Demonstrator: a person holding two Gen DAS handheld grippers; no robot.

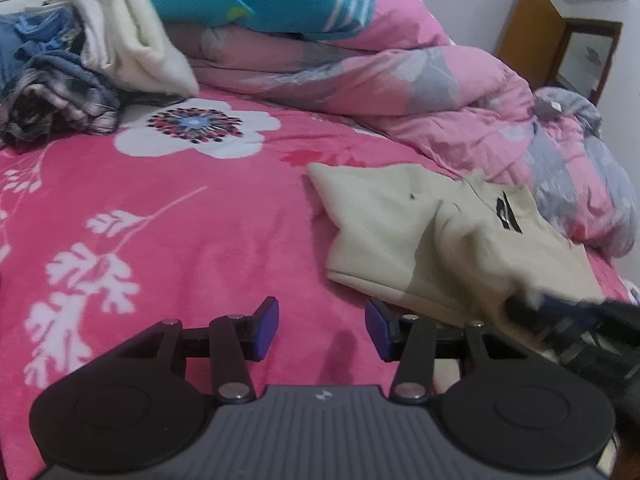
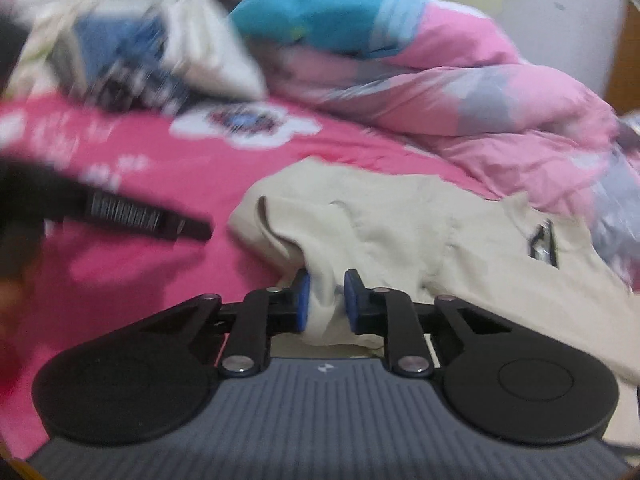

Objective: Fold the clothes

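The beige sweatshirt (image 2: 420,232) lies crumpled at the centre right of the frame on the pink flowered bed (image 1: 180,232). The right tongs (image 2: 325,300) pinch a fold of its near edge. The left tongs (image 1: 322,326) stand spread over bare blanket, just left of the sweatshirt, gripping nothing.

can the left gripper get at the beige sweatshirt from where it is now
Probably yes. The left gripper hovers with jaws open and empty, and the beige sweatshirt lies just beside it on the pink blanket, with nothing between them.
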